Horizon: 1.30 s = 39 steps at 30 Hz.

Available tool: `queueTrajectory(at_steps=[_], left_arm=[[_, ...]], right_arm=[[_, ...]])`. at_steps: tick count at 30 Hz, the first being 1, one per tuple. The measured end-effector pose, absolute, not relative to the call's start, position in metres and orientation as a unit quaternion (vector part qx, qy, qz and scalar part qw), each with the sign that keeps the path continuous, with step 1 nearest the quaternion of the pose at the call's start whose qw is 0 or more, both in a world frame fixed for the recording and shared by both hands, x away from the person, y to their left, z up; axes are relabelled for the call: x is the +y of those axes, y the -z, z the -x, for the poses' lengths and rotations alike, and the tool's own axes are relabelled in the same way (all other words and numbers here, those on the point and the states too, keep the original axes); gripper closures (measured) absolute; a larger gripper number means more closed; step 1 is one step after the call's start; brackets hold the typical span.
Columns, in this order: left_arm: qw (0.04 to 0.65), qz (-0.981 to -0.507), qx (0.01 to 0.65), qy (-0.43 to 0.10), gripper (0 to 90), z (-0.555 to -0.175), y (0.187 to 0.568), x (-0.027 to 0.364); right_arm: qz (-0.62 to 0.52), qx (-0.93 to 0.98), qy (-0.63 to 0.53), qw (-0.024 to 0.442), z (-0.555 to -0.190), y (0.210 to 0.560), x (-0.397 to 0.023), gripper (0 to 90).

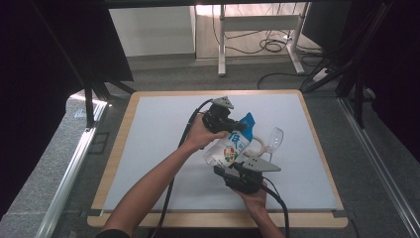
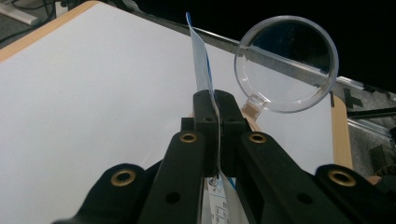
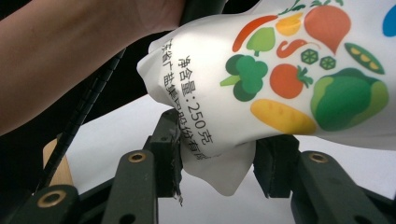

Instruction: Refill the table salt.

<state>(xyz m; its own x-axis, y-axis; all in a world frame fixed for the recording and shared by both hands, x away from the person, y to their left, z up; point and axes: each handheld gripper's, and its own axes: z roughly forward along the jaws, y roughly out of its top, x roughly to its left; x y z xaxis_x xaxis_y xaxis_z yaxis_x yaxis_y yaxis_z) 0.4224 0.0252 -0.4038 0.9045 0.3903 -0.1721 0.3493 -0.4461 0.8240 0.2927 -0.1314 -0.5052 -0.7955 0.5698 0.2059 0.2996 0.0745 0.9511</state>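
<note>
A: What's around the work, quick?

B: One white table mat [image 1: 148,148] on a wood-edged table [image 1: 118,148]. On it, one clear plastic scoop or ladle-like cup [image 1: 275,138] lying on its side just right of the bag, with a tan ring-shaped piece [image 1: 257,145] at its base. In the left gripper view the clear round rim [image 2: 287,63] sits just past the jaws, to their right, apart from them.

A: And the bag?

B: One white pouch [image 1: 231,148] with blue top and vegetable print, held up off the mat near the table's middle, tilted, between the two grippers. In the right gripper view the print side [image 3: 299,79] faces the camera.

A: Left gripper?

B: Left gripper [image 1: 224,122] is clamped tight on the pouch's thin blue top edge [image 2: 201,65]; jaws pressed together with the film between them.

A: Right one?

B: Right gripper [image 1: 233,171] is below the pouch. Jaws partly closed around the pouch's bottom corner [image 3: 215,172]; left pad touches the film, right pad just beside it, can't tell if it presses.

A: Anything in the way?

B: The person's left forearm [image 1: 153,183] crosses the mat from the bottom edge. Its cable [image 1: 185,134] runs alongside it. Beyond the table: one desk frame [image 1: 257,29] and loose cables [image 1: 270,45] on the floor, well apart.

A: Counts?

B: One pouch, one clear scoop, two grippers, two hands.
</note>
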Motion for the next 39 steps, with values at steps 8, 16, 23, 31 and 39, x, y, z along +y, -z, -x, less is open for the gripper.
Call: queueTrajectory(at_steps=[8, 16, 23, 31, 39], left_arm=[[0.478, -0.851, 0.216, -0.012, 89.7, -0.426, 0.406, 0.018], [0.47, -0.858, 0.209, -0.011, 89.6, -0.425, 0.404, 0.01], [0.467, -0.86, 0.206, -0.009, 89.7, -0.427, 0.406, 0.005], [0.467, -0.859, 0.207, -0.009, 89.7, -0.429, 0.407, 0.005], [0.465, -0.86, 0.208, -0.01, 89.8, -0.432, 0.406, 0.006]], right_arm=[[-0.312, 0.718, -0.613, 0.106, -0.294, 0.505, -0.132, 57.4], [-0.335, 0.709, -0.61, 0.115, -0.289, 0.5, -0.128, 57.0], [-0.358, 0.705, -0.601, 0.121, -0.288, 0.498, -0.125, 57.0], [-0.365, 0.703, -0.598, 0.125, -0.29, 0.499, -0.121, 57.0], [-0.373, 0.695, -0.599, 0.133, -0.291, 0.5, -0.116, 57.1]])
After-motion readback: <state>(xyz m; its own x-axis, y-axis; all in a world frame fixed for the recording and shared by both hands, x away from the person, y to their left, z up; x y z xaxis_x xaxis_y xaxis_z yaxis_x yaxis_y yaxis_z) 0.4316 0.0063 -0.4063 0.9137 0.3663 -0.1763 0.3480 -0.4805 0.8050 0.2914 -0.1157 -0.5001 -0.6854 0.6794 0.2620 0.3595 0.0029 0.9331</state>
